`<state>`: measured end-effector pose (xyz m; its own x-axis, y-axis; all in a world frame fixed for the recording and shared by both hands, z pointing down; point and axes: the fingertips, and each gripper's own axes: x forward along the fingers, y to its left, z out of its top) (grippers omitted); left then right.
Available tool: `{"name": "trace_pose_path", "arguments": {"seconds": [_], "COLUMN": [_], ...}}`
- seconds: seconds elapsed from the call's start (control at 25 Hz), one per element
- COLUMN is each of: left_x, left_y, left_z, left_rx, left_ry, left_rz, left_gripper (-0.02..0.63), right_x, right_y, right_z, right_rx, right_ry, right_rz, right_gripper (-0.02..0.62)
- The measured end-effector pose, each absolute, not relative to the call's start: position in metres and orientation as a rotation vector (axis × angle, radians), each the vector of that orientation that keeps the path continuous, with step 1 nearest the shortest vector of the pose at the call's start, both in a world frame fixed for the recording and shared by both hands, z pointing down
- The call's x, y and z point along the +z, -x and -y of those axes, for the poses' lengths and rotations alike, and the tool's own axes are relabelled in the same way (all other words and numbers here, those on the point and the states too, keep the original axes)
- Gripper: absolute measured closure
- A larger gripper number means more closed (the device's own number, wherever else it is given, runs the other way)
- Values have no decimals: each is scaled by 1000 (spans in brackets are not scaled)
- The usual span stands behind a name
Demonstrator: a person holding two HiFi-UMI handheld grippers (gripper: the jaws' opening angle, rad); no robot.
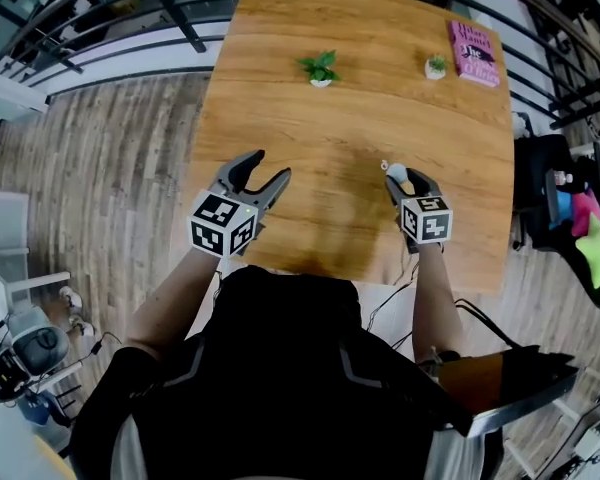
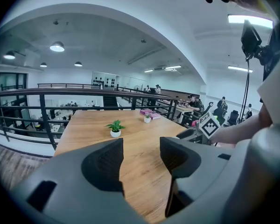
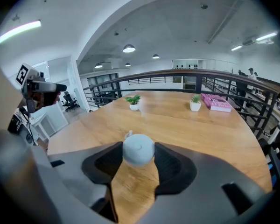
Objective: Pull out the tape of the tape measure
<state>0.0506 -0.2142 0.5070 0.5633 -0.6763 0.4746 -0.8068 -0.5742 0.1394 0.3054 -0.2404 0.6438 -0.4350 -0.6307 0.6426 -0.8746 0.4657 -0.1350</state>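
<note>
The tape measure (image 3: 138, 150) is a small round pale-grey case with a little tab (image 3: 128, 134) sticking out at its upper left. My right gripper (image 3: 138, 158) is shut on it, one dark pad against each side, above the wooden table (image 3: 186, 125). In the head view the tape measure (image 1: 399, 179) shows as a pale spot at the tip of the right gripper (image 1: 406, 182), over the table's right half. My left gripper (image 1: 269, 166) is over the table's left part, open and with nothing between its fingers. In the left gripper view the left gripper (image 2: 141, 148) frames only bare tabletop.
Two small potted plants (image 1: 320, 68) (image 1: 436, 66) and a pink book (image 1: 474, 53) stand at the table's far side. Black railings (image 1: 130, 18) run round the table. A dark chair (image 1: 545, 193) with bright toys is beyond the right edge.
</note>
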Motion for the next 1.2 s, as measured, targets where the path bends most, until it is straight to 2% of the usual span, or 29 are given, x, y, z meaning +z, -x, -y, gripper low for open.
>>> {"name": "trace_pose_path", "arguments": {"seconds": [0.72, 1.04, 1.2], "left_x": [395, 371, 364], "left_y": [-30, -63, -68], "left_z": [200, 185, 175], "left_rx": [425, 494, 588], "left_ry": [-3039, -3293, -3487], "left_rz": [947, 749, 809], "left_gripper": [354, 377, 381], "right_x": [423, 381, 380], "right_y": [-170, -125, -117], "right_z": [191, 177, 173], "right_rx": [531, 539, 536], "right_ry": [-1276, -1152, -1111], "right_rz": [2391, 2458, 2420], "right_gripper": [373, 373, 373]}}
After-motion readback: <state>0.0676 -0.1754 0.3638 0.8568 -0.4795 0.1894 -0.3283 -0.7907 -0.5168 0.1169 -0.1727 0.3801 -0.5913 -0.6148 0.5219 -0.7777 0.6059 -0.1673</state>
